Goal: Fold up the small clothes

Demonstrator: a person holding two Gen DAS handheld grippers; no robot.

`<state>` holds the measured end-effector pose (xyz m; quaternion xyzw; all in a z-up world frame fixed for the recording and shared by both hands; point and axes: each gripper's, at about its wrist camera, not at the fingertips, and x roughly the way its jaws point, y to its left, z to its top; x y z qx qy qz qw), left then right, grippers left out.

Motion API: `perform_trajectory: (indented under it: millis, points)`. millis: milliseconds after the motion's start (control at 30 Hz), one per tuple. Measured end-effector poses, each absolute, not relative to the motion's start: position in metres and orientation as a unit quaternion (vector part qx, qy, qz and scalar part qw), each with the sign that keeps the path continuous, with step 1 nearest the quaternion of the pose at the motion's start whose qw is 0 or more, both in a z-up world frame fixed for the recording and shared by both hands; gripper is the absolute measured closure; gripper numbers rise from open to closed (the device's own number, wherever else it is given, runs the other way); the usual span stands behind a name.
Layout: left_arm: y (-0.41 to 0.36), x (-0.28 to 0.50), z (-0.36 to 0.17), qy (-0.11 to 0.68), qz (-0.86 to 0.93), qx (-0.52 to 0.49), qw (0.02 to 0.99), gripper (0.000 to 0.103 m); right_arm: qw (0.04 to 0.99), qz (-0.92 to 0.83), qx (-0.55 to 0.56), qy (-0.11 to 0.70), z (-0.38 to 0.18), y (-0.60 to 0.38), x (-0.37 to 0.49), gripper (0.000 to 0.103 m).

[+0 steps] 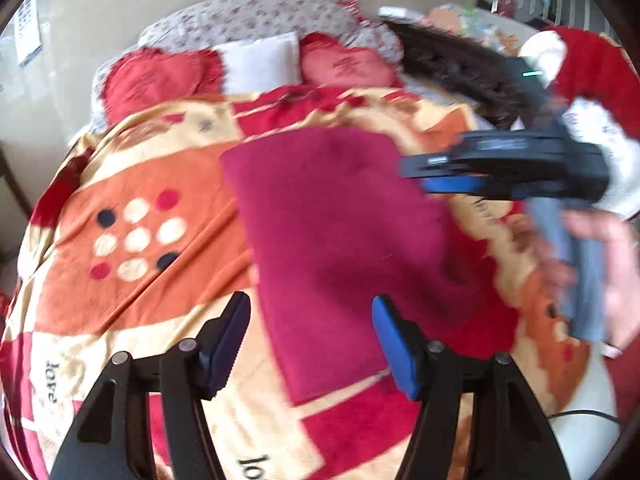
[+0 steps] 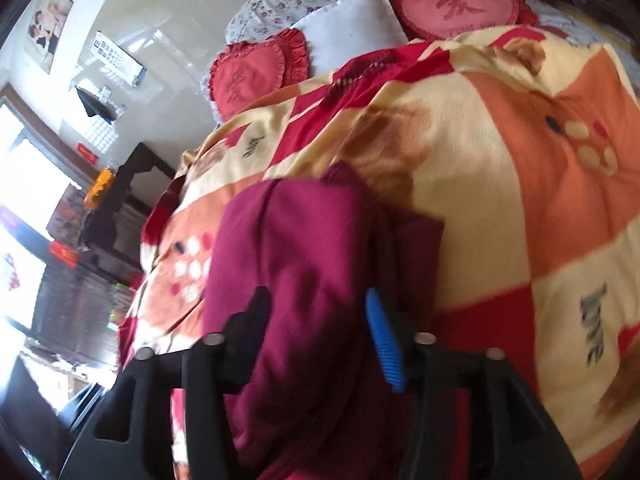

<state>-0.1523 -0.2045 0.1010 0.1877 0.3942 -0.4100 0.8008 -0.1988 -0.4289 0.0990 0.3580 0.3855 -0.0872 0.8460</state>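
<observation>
On blanket (image 1: 152,184), folded maroon cloth (image 1: 332,220)

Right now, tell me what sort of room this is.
Most likely a home bedroom: a bed under a patterned blanket, heart-shaped cushions and a white pillow at its head.

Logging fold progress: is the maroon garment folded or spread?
Folded: the maroon garment lies as a compact, straight-edged rectangle on the blanket.

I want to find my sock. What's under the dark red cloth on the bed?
The red cloth lies folded on the orange, cream and red blanket. That blanket shows all around it. Whatever is right beneath the cloth is covered, so a sock there cannot be seen.
</observation>
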Motion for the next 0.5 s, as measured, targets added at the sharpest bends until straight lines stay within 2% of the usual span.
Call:
perform_trajectory:
  millis: [100,267,333,367,500]
  points:
    - [-0.202,-0.146,0.081,0.412,-0.398,0.187,0.798,0.036,0.837,-0.071,0.371,0.395,0.096,-0.414,-0.208,0.063]
    - [-0.202,-0.144,0.066,0.423,-0.389,0.2,0.794,0.036,0.822,-0.075,0.386,0.412,0.081,-0.398,-0.211,0.062]
    - [-0.201,-0.146,0.067,0.425,-0.388,0.198,0.793,0.036,0.821,-0.08,0.384,0.415,0.077,-0.397,-0.208,0.072]
    - [-0.201,-0.147,0.07,0.423,-0.39,0.195,0.794,0.036,0.823,-0.091,0.376,0.416,0.076,-0.396,-0.21,0.092]
    - [-0.199,-0.147,0.08,0.41,-0.393,0.184,0.802,0.032,0.854,-0.114,0.311,0.401,0.1,-0.386,-0.23,0.099]
